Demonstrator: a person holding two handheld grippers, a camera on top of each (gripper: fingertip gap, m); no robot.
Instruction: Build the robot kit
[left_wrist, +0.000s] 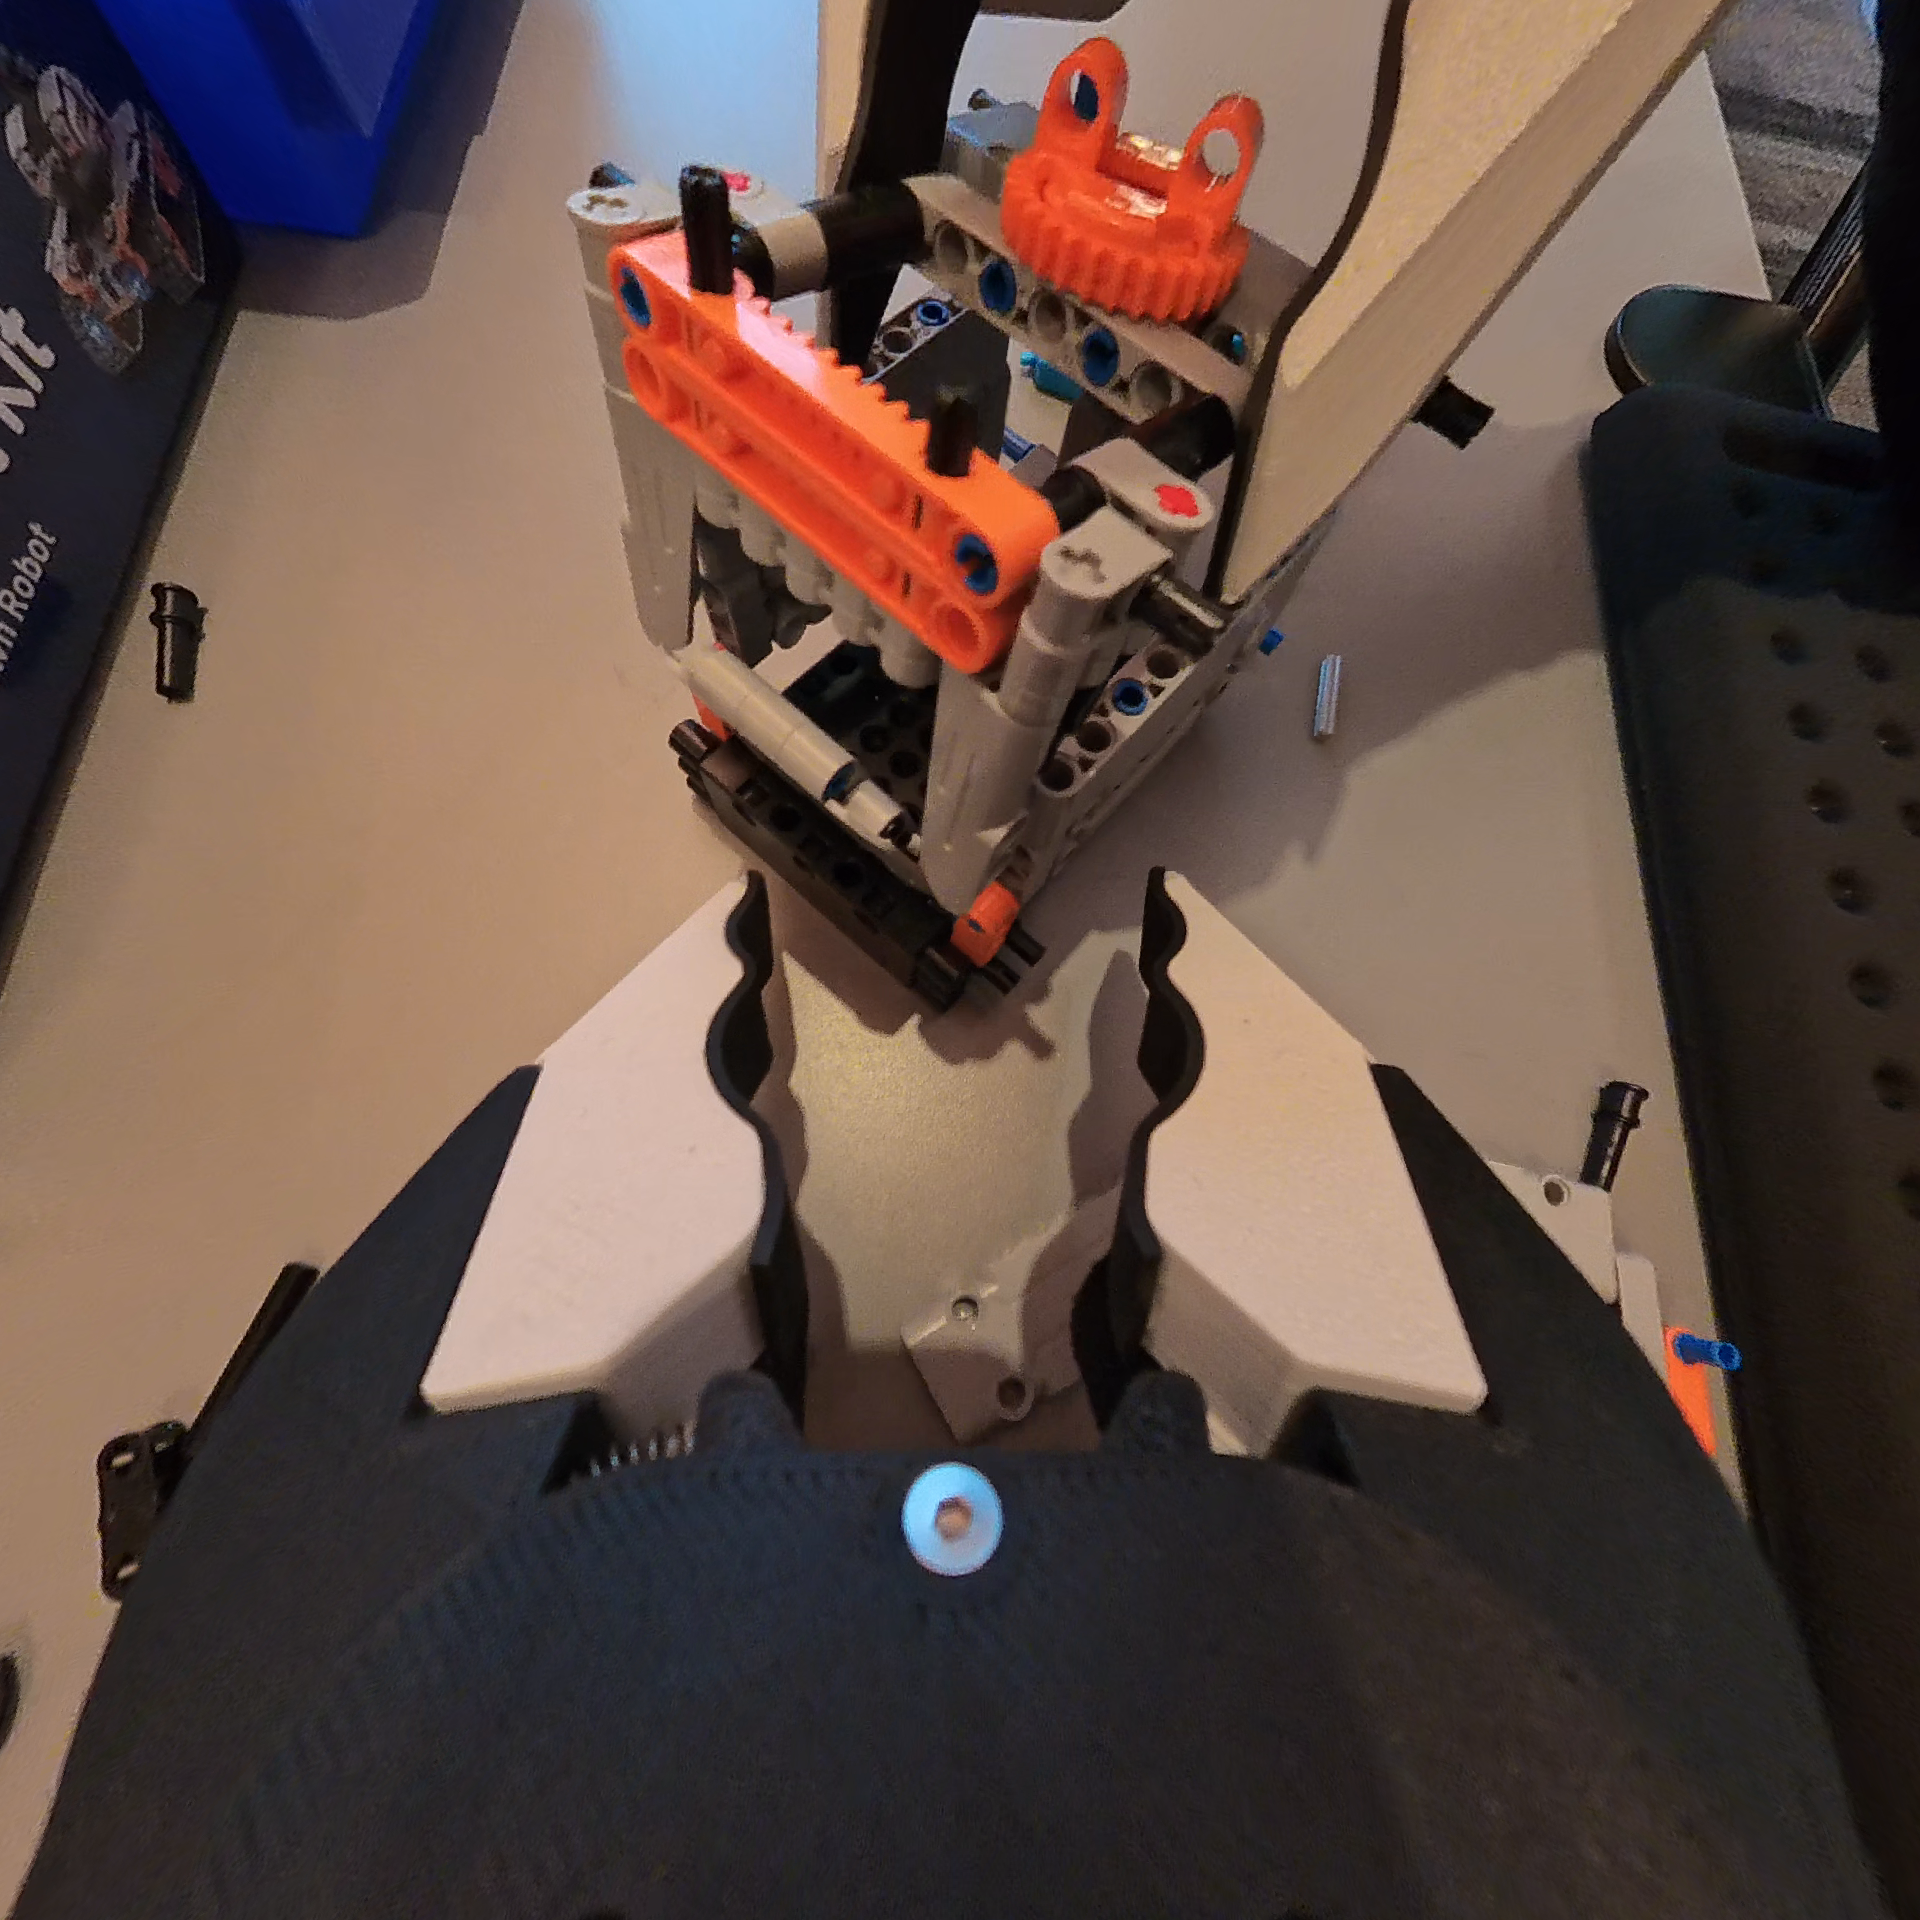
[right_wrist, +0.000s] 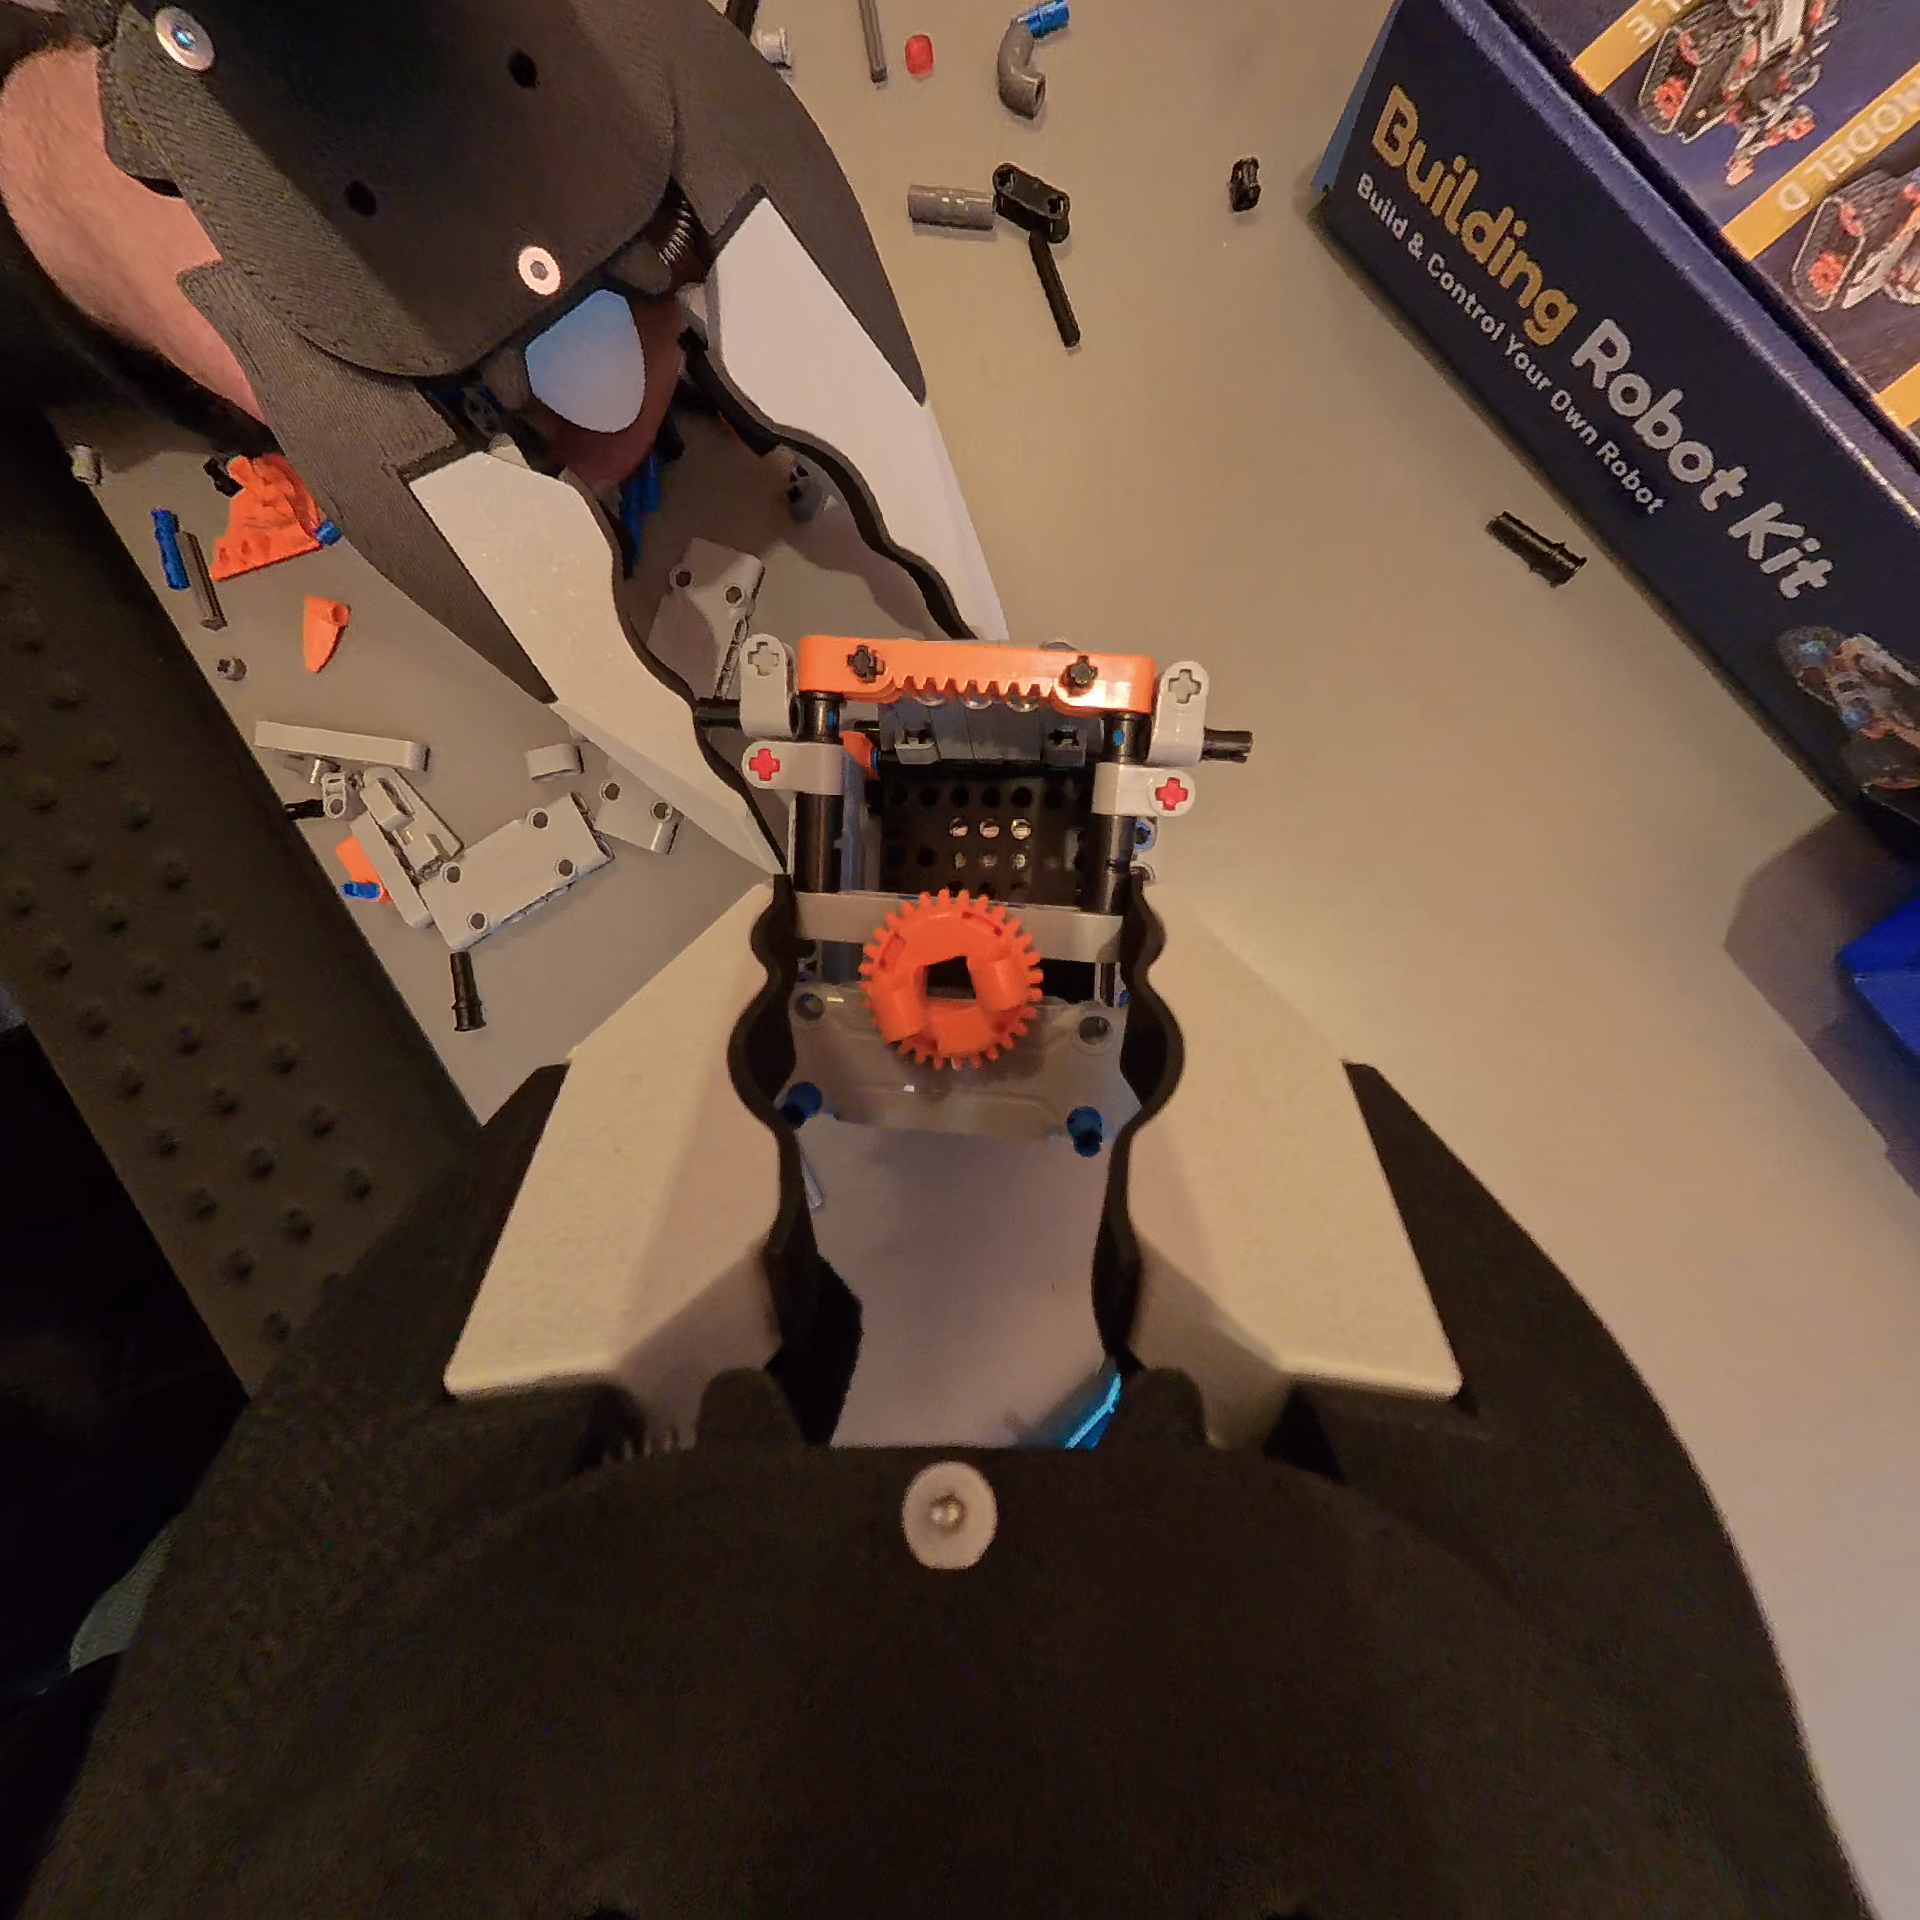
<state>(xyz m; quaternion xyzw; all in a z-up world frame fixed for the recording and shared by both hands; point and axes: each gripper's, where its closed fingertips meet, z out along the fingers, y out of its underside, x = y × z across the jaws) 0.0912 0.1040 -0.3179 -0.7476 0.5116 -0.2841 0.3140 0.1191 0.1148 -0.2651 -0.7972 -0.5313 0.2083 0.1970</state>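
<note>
A building-kit model (right_wrist: 966, 821) of grey and black beams carries an orange toothed beam (right_wrist: 977, 670) and an orange gear (right_wrist: 951, 977). My right gripper (right_wrist: 956, 914) is shut on the model's grey frame just behind the gear and holds it tilted. In the left wrist view its pale fingers (left_wrist: 1382, 312) come down from the top onto the model (left_wrist: 883, 499). My left gripper (left_wrist: 956, 904) is open and empty. The model's lower black corner reaches between its tips without touching them. In the right wrist view the left gripper's fingers (right_wrist: 623, 644) straddle the model's far left corner.
A dark blue kit box (right_wrist: 1662, 364) lies right of the model and also shows in the left wrist view (left_wrist: 62, 416). Loose grey, orange and black parts (right_wrist: 499, 862) are scattered on the grey table. A black perforated surface (left_wrist: 1766, 831) borders the table. A blue bin (left_wrist: 291, 104) stands far left. My hands' fingertips stand some 7 centimeters from each other.
</note>
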